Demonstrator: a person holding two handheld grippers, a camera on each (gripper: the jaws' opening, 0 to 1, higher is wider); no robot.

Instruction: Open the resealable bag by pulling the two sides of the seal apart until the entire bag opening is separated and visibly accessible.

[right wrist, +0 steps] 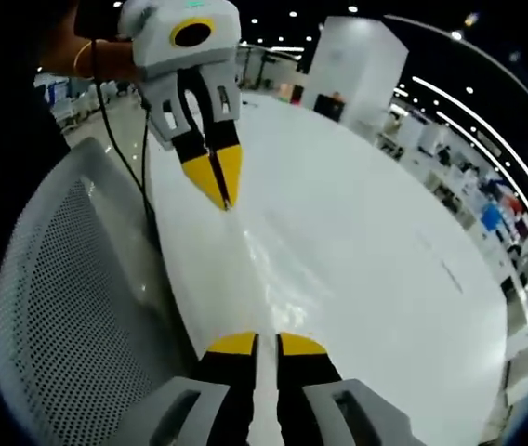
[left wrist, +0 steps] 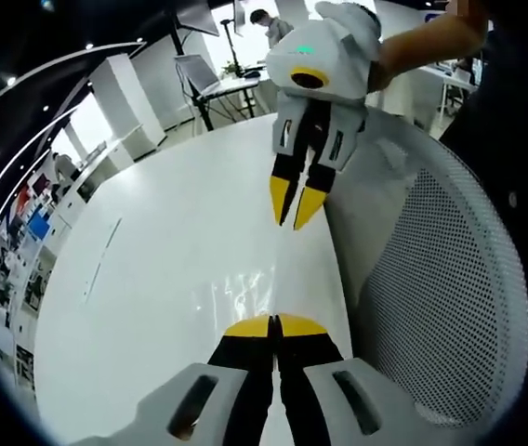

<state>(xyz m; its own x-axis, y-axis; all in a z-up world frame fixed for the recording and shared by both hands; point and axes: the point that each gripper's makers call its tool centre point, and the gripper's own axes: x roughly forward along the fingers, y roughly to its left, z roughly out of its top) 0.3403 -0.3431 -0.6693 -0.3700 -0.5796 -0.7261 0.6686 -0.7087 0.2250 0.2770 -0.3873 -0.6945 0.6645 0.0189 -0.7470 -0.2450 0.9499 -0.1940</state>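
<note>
The table (left wrist: 171,242) looks smooth and glossy; the chair back (left wrist: 441,279) is perforated, perhaps matt plastic mesh.

White table (left wrist: 152,279) w/ glossy top, runs long. Mesh chair back (left wrist: 450,307) just beside its edge, perforated, pale grey. Shelves (left wrist: 22,242) w/ coloured items along far wall. White pillar (right wrist: 357,65) behind table. Laptop on stand (left wrist: 199,72) beyond table's far end.

Table (left wrist: 180,251) open ahead (chair (left wrist: 450,279) flanks it).
</note>
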